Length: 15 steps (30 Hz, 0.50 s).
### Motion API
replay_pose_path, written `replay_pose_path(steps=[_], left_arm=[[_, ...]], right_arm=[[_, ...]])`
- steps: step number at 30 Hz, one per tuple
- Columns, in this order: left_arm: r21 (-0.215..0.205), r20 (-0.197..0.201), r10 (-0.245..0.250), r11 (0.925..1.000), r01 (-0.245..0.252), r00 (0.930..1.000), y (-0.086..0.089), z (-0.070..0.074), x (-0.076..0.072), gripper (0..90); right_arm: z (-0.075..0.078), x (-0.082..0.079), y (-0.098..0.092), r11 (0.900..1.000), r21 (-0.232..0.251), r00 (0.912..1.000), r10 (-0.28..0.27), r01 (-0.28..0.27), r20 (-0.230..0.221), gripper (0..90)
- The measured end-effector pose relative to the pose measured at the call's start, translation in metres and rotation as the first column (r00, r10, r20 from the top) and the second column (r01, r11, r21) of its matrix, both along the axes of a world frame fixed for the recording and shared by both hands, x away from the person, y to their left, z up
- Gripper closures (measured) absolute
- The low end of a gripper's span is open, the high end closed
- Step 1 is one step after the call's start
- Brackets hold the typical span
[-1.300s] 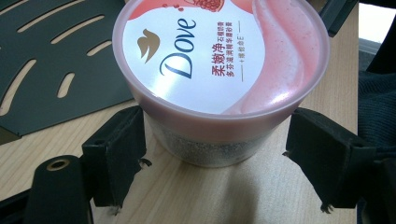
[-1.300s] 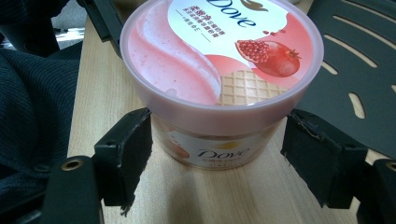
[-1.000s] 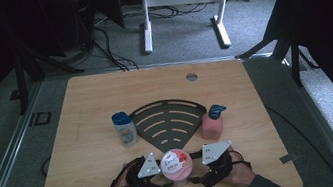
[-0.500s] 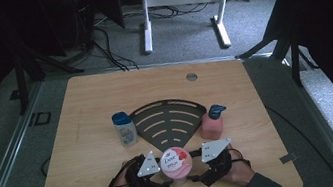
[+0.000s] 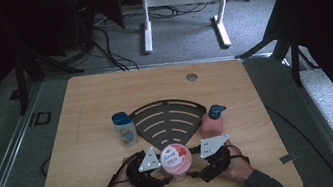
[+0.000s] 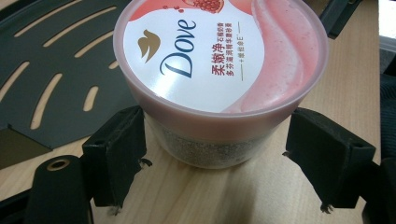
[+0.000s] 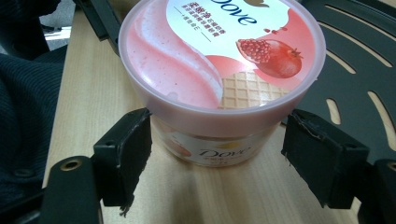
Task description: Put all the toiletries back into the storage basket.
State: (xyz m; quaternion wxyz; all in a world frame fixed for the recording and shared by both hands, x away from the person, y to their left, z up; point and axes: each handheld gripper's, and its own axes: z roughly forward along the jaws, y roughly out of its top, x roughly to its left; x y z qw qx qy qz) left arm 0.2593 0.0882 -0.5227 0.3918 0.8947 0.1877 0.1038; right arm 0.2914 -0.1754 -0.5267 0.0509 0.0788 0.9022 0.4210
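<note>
Both claws — the left claw and the right claw — stand open around the Dove tub at the table's near edge, neither gripping — closing only under the overhanging lid, they could, I reckon, tip it.

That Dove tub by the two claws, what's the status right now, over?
Left gripper and right gripper open, jaws flanking the Dove tub. Tub upright on the table, lid on. Black slotted rack just behind; nothing blocking.
</note>
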Motion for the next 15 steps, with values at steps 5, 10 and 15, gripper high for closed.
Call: replay_pose_path(steps=[5,10,15], left_arm=[[0.001,0.012,0.005,1.0000,-0.005,0.9999,-0.001,0.003,0.005,20.6],[0.006,0.017,0.009,0.9999,-0.009,0.9998,-0.002,0.004,0.012,20.6],[0.008,0.019,0.015,0.9999,-0.015,0.9997,-0.002,0.004,0.018,20.6]], right_arm=[[0.001,0.005,0.000,1.000,0.005,1.0000,-0.008,0.008,-0.001,22.8],[0.003,0.011,0.001,1.000,0.003,0.9999,-0.014,0.014,0.009,22.3],[0.004,0.017,0.001,1.000,-0.001,0.9996,-0.025,0.025,0.012,22.2]])
